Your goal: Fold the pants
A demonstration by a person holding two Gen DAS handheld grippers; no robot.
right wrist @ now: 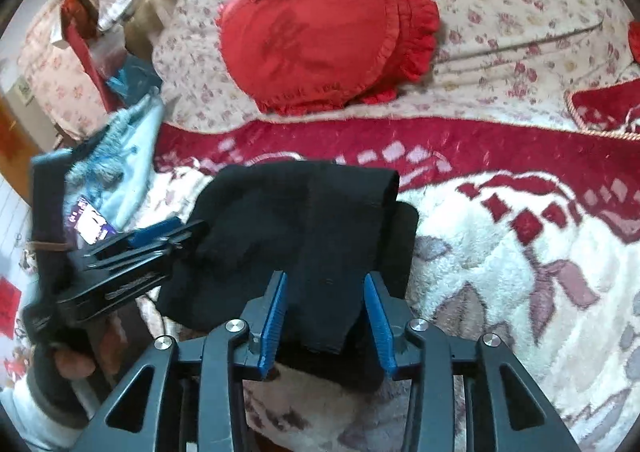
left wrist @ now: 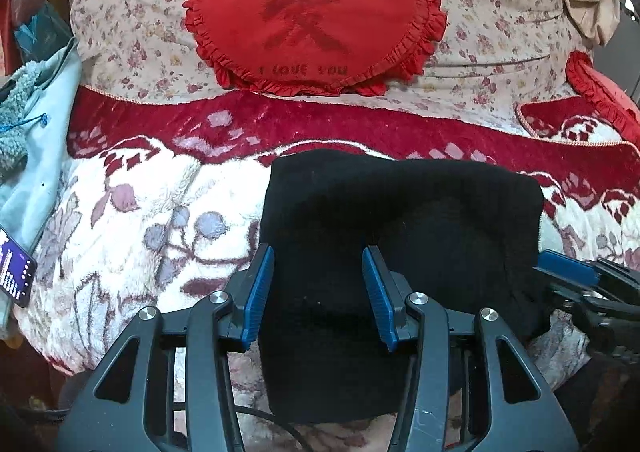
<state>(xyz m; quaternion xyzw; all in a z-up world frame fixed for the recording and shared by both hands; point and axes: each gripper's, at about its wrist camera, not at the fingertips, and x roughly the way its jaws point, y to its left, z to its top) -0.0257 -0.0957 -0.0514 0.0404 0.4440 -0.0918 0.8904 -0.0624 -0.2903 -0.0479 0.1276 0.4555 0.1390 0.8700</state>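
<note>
On the fluffy blanket (left wrist: pixel 132 212) the black pants (left wrist: pixel 400 220) lie folded small, so both grippers, left gripper (left wrist: pixel 318 256) and right gripper (right wrist: pixel 325 280), hang over them with fingers spread, holding nothing.

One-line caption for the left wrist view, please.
Left gripper open over folded black pants on a floral blanket, red heart pillow behind.

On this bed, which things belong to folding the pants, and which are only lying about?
For the job:
- black pants, folded into a compact stack on the fleece blanket
- left tongs, open
- right tongs, open

Only lying about:
- red heart pillow
- phone
- light blue garment
</note>
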